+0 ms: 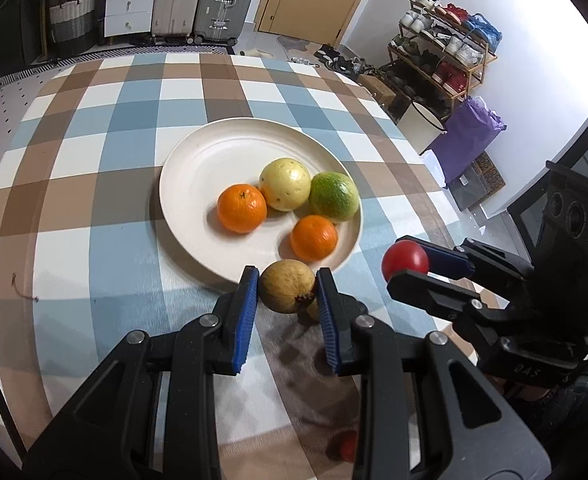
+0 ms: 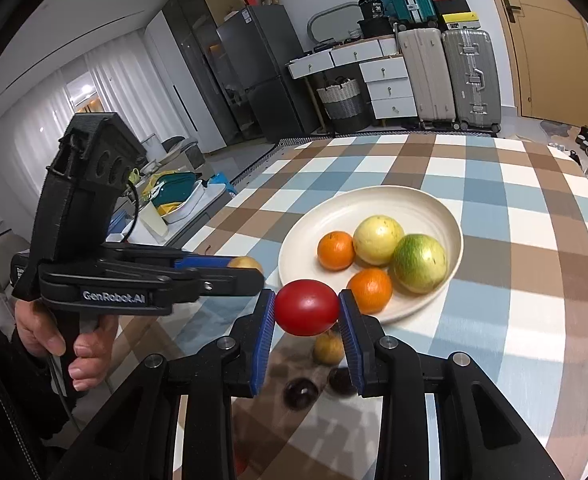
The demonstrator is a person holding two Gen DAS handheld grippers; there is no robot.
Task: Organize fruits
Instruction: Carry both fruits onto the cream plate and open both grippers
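Note:
A cream plate [image 1: 198, 168] [image 2: 398, 204] on the checked tablecloth holds two oranges [image 1: 241, 208] [image 1: 314, 237], a pale yellow fruit [image 1: 285, 184] and a green fruit [image 1: 334, 197]. My left gripper [image 1: 288, 286] is shut on a tan round fruit [image 1: 286, 285], held just above the plate's near rim. My right gripper [image 2: 306, 308] is shut on a red tomato [image 2: 306, 307], near the plate's edge; it also shows in the left wrist view [image 1: 405, 261]. The left gripper shows in the right wrist view [image 2: 250, 272].
On the cloth under the grippers lie a small yellowish fruit [image 2: 328, 348], two dark round fruits [image 2: 301, 394] [image 2: 340, 380] and a small red fruit [image 1: 348, 446]. Suitcases [image 2: 446, 76], drawers and a shoe rack [image 1: 442, 56] stand beyond the table.

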